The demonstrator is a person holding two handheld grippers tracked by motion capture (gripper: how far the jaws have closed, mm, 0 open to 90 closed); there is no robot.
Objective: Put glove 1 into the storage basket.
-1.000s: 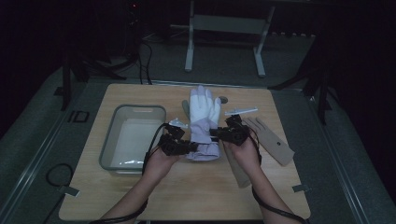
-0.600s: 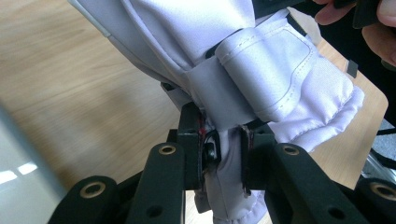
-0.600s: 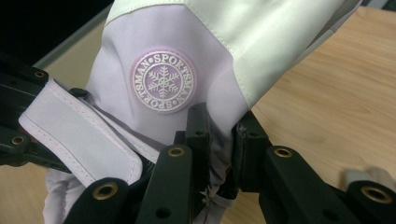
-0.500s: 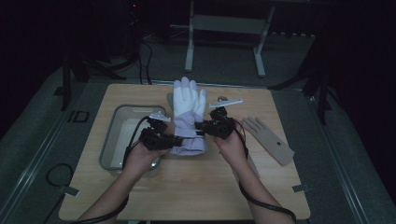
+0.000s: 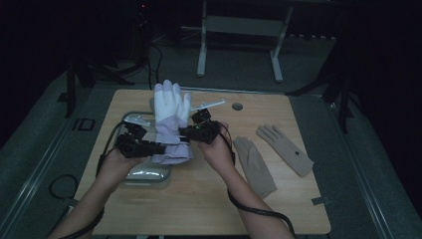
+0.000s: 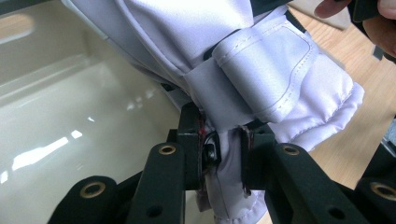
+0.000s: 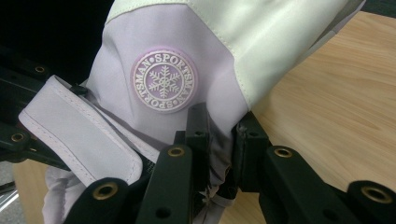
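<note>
A padded white and lilac ski glove (image 5: pixel 170 119) hangs in the air between both hands, fingers pointing away from me. My left gripper (image 5: pixel 158 148) is shut on the glove's cuff (image 6: pixel 224 161) at its left side, above a clear plastic tub (image 5: pixel 142 175). My right gripper (image 5: pixel 185 132) is shut on the cuff fabric (image 7: pixel 222 149) at the right side, just below a round snowflake badge (image 7: pixel 163 81). A lilac wrist strap (image 6: pixel 275 70) sticks out from the glove.
The tub (image 6: pixel 70 116) sits at the left of the wooden table (image 5: pixel 209 209), partly under the glove. Two thin beige gloves (image 5: pixel 254 167) (image 5: pixel 286 148) lie flat at the right. A white flat tool (image 5: pixel 209 104) and a round hole (image 5: pixel 237 106) are near the far edge.
Both grippers have carried the glove leftward and slightly up, from the table's middle to over the tub. The grips on the cuff have not changed.
</note>
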